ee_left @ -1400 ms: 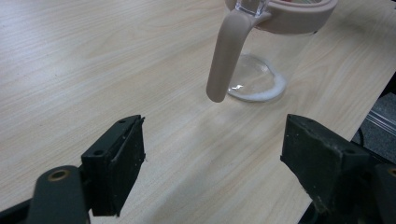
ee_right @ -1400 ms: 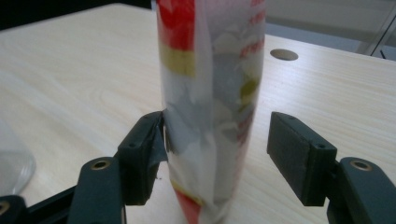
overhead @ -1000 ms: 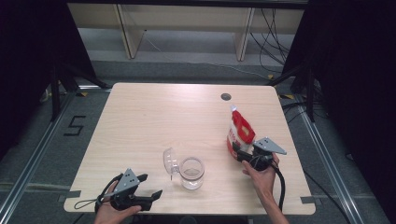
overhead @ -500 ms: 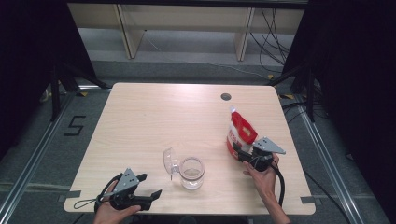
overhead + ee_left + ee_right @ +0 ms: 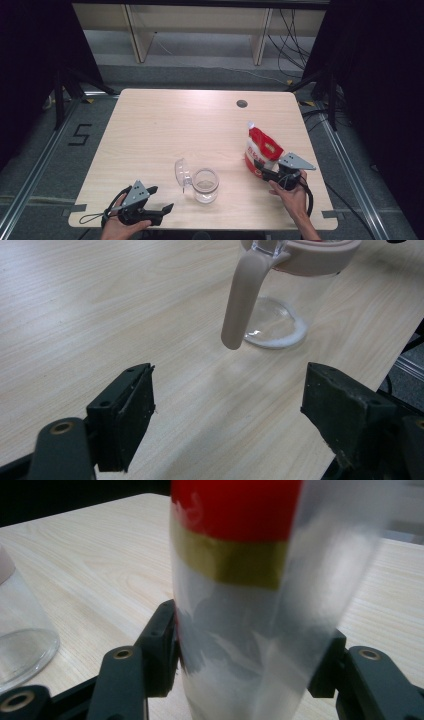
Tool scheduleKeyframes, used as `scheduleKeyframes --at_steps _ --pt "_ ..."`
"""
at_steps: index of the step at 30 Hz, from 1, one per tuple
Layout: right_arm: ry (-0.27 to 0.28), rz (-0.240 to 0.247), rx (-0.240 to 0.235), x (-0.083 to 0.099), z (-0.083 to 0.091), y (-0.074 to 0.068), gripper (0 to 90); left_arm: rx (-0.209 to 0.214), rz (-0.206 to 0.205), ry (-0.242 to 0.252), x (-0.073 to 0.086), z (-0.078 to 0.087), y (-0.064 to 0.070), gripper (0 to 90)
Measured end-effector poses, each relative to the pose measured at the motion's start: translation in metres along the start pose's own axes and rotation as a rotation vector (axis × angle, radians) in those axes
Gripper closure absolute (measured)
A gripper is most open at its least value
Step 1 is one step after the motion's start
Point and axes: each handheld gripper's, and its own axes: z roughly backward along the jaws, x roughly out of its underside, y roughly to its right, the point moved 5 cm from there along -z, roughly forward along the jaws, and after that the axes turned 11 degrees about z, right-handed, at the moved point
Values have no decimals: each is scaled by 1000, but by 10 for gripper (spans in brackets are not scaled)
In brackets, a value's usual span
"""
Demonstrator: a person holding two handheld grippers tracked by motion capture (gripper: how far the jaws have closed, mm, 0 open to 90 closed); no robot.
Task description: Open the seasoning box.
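Note:
A red and white pouch [image 5: 262,148] stands upright at the table's right side. My right gripper [image 5: 264,172] is shut on its lower part. In the right gripper view the pouch [image 5: 235,600] sits between the two jaws, which press on both its sides, at my right gripper [image 5: 245,667]. A clear glass jar [image 5: 205,185] stands near the front middle, with its hinged lid [image 5: 182,172] tipped open to the left. My left gripper [image 5: 159,200] rests near the front left edge, open and holding nothing. In the left gripper view its jaws stand wide apart at my left gripper [image 5: 227,412], short of the jar [image 5: 280,320] and its pink clasp [image 5: 244,297].
The wooden table [image 5: 165,130] has a round cable hole [image 5: 242,104] at the back right. Dark curtains flank both sides, with shelving and cables on the floor behind. The jar's base [image 5: 20,640] shows left of the pouch in the right gripper view.
My right gripper and the pouch have shifted slightly toward the near edge. The left gripper and the jar have stayed put.

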Motion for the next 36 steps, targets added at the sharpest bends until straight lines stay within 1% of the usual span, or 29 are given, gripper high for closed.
scheduleKeyframes --at_steps 1,2,3,4,5,6,9,10,11,12,13,14,15,16,17,18,19,20,22,23,24,25,26,29,30,33,34,35,36 --pt "0 0 0 0 0 0 445 0 0 0 0 0 0 205" --pt "-1 -24 5 1 0 -1 440 4 -1 4 0 0 0 205" --pt "-1 -24 5 1 0 -1 440 4 -1 4 0 0 0 205" --pt "23 -14 10 1 -2 0 420 7 0 3 0 -1 0 204" --pt "23 -14 10 1 -2 0 420 7 0 3 0 -1 0 205" --pt "40 10 31 3 -4 3 388 5 -1 3 0 0 0 205" --pt "38 16 25 2 -6 2 400 6 -4 1 0 0 0 205" --pt "49 -37 27 2 -7 -2 388 10 2 8 0 0 1 205" --pt "49 -37 27 2 -7 -2 388 9 -2 7 0 0 1 205" --pt "56 -53 34 2 -8 -3 364 7 -18 6 -1 1 -1 204" --pt "56 -53 34 2 -8 -3 364 7 -18 6 -1 1 -1 205" --pt "60 -44 54 2 -10 -2 345 6 -19 6 0 1 -1 204" --pt "71 -7 57 1 -10 0 329 5 -16 7 -1 2 -1 204" --pt "71 -7 57 1 -10 0 329 5 -16 7 -1 2 -1 204" --pt "70 6 74 2 -11 1 325 7 -15 8 -1 2 -1 204" --pt "75 8 82 2 -12 2 321 8 6 10 0 1 0 204" --pt "68 1 88 3 -11 3 303 4 6 7 0 1 0 204" --pt "75 7 97 3 -12 4 297 0 -12 3 0 2 -1 205" --pt "79 -3 90 3 -12 3 267 9 -12 11 -1 0 -1 204" --pt "124 -19 103 2 -15 2 268 8 -13 0 -1 1 -1 204" --pt "110 -19 75 3 -15 1 263 1 9 0 0 0 -1 204" --pt "110 -19 75 3 -15 1 263 1 9 0 0 0 -1 204" --pt "117 -60 90 3 -17 0 264 4 -10 -3 -1 0 -2 204" --pt "117 -69 90 5 -18 3 267 2 -10 2 -2 0 -2 204" --pt "123 -84 65 6 -21 3 284 1 -10 3 -2 0 -3 204" --pt "127 -91 68 8 -22 4 316 1 3 6 -2 0 -2 204" --pt "127 -146 55 12 -23 2 307 3 21 10 -1 -1 -1 204" --pt "127 -146 55 12 -23 2 307 6 18 8 -1 -1 -2 204" --pt "144 -128 50 12 -24 5 312 7 17 8 -1 -1 -2 204"
